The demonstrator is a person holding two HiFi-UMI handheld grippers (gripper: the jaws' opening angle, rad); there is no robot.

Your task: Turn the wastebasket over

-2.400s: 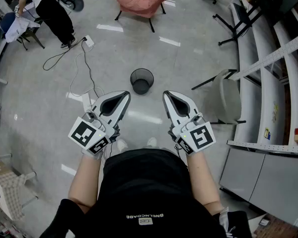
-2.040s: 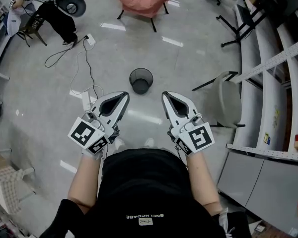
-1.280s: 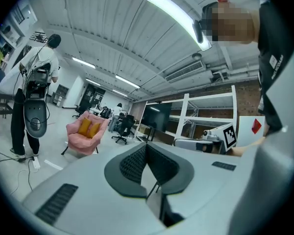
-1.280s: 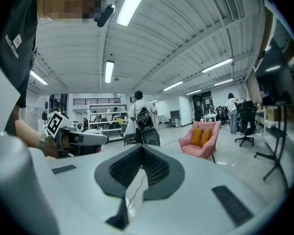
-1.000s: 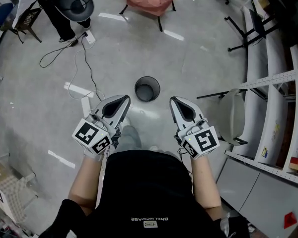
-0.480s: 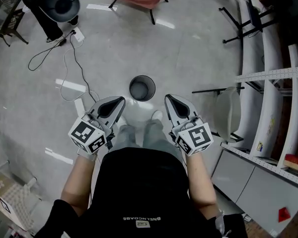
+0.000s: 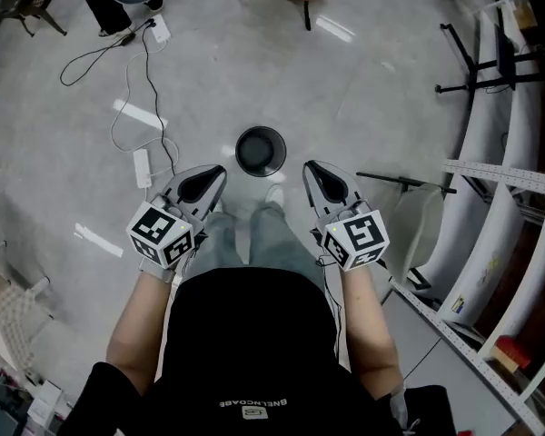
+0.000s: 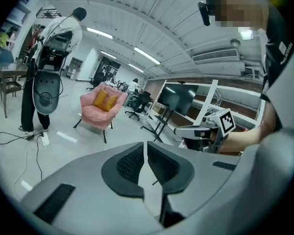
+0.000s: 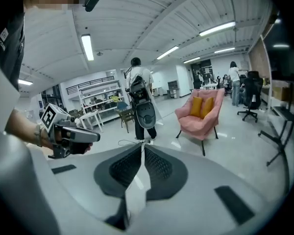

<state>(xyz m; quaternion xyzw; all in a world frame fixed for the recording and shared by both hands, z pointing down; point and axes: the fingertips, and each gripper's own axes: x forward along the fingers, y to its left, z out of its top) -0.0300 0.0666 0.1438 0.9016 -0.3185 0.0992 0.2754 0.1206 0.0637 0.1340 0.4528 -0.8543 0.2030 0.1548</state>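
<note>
Head view: the wastebasket point(image 7: 260, 150) is standing upright on the floor point(image 7: 372, 89), its mouth facing up, just ahead of the person's legs. The left gripper point(image 7: 213, 170) and the right gripper point(image 7: 311, 166) are pointing toward it from either side, and neither is touching it. Left gripper view: the left gripper point(image 8: 145, 150) is showing its jaws pressed together with nothing between them. Right gripper view: the right gripper point(image 9: 142, 151) is likewise showing its jaws together and empty. A pink armchair point(image 9: 203, 112) is standing well beyond the grippers.
</note>
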